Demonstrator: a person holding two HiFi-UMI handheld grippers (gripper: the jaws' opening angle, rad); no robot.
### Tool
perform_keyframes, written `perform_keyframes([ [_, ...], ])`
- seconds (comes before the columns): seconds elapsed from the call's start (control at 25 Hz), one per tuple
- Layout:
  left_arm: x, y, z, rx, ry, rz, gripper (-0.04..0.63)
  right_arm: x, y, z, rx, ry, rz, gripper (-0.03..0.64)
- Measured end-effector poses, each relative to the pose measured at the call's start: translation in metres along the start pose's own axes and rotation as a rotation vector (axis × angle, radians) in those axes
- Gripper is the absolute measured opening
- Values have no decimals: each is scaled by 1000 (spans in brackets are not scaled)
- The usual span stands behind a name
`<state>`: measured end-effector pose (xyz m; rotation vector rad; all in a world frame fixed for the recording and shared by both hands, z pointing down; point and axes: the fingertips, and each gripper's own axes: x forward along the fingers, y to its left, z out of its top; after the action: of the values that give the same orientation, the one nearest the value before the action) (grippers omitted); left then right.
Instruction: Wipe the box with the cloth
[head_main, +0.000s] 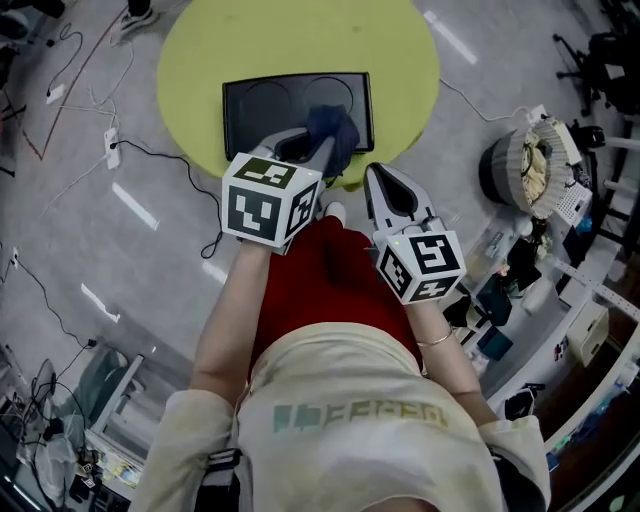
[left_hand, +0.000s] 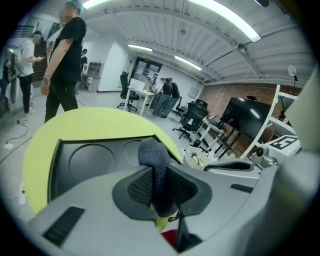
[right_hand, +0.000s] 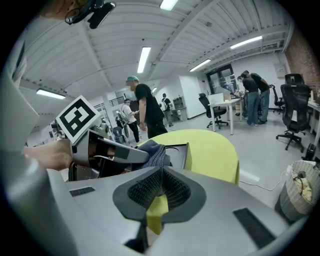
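A flat black box (head_main: 260, 110) with two round hollows lies on a round yellow-green table (head_main: 200, 50). My left gripper (head_main: 318, 140) is shut on a dark blue cloth (head_main: 335, 128) and holds it over the box's near right part. In the left gripper view the cloth (left_hand: 155, 160) stands up between the jaws, just before the box (left_hand: 90, 160). My right gripper (head_main: 375, 172) is shut with nothing in it, at the table's near edge, right of the left one. In the right gripper view the cloth (right_hand: 156, 156) and the box (right_hand: 177, 152) lie beyond its jaws.
A round basket (head_main: 530, 165) stands on the floor to the right of the table. Cables (head_main: 130, 150) run across the floor on the left. A cluttered rack (head_main: 560, 290) sits at the right. People (left_hand: 65, 65) stand behind the table.
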<state>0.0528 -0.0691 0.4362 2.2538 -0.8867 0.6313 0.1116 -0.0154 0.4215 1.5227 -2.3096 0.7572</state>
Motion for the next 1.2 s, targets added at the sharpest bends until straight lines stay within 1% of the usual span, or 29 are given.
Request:
perform_keyframes([
  [0.12,-14,25,-2,-7,-3,28,64,23,21,7,-25,10,36,38],
  [0.36,-44,70,-6,-48,-20,84,64,59,57,19,-70,33,93,38],
  [0.48,-58,86,-10,-74,-28,107,64,70,70,22,-91,42,115,38],
  [0.64,-76,101,-16,-92,-39,136,64,81,87,26,-116,48,142,38],
  [0.84,-96,116,-24,-93,-47,181,64,89,105,32,-139,42,161,38],
  [1.0,-111,123,-29,-93,-54,190,64,91,118,33,-150,35,171,38],
  [1.2,-127,128,-36,-102,-73,232,64,87,125,32,-156,19,183,38],
])
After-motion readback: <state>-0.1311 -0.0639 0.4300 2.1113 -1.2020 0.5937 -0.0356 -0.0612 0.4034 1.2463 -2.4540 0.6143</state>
